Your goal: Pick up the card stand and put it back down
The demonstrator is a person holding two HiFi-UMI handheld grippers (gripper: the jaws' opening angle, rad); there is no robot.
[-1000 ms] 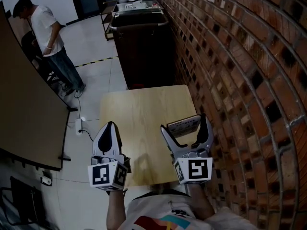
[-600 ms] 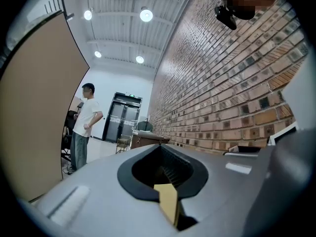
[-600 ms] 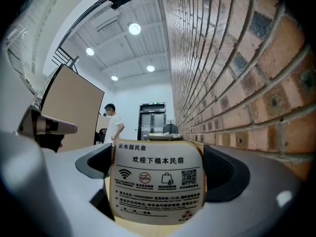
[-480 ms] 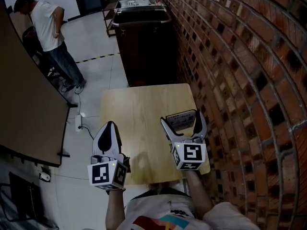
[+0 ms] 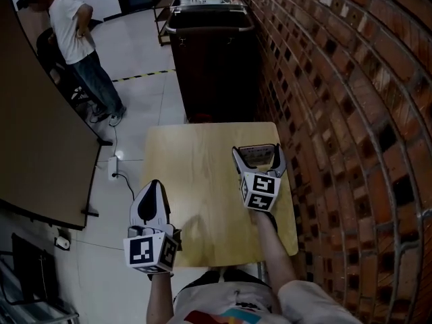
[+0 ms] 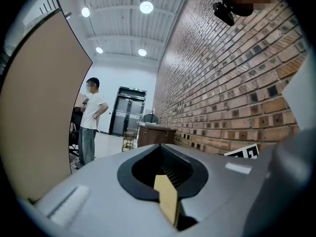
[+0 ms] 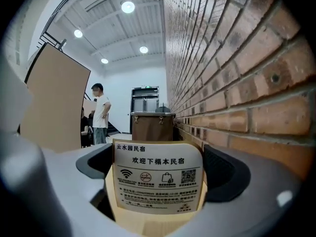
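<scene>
The card stand [image 5: 258,155] is a small upright sign with printed text, standing on the right side of the wooden table [image 5: 196,174] near the brick wall. My right gripper [image 5: 258,150] is open, with one jaw on each side of the stand. In the right gripper view the card stand [image 7: 158,181] fills the middle between the jaws of the right gripper [image 7: 160,168], with a little gap on both sides. My left gripper [image 5: 154,186] hovers over the table's left front edge, shut and empty. In its own view the left gripper [image 6: 163,169] shows only a sliver of table.
A brick wall [image 5: 337,113] runs close along the table's right edge. A dark cabinet [image 5: 212,59] stands just beyond the table's far end. A tall brown panel [image 5: 34,147] is at the left, with a power strip [image 5: 113,171] on the floor. A person [image 5: 74,32] stands far back left.
My right gripper has moved forward over the table until its jaws stand around the card stand. The left gripper has stayed where it was.
</scene>
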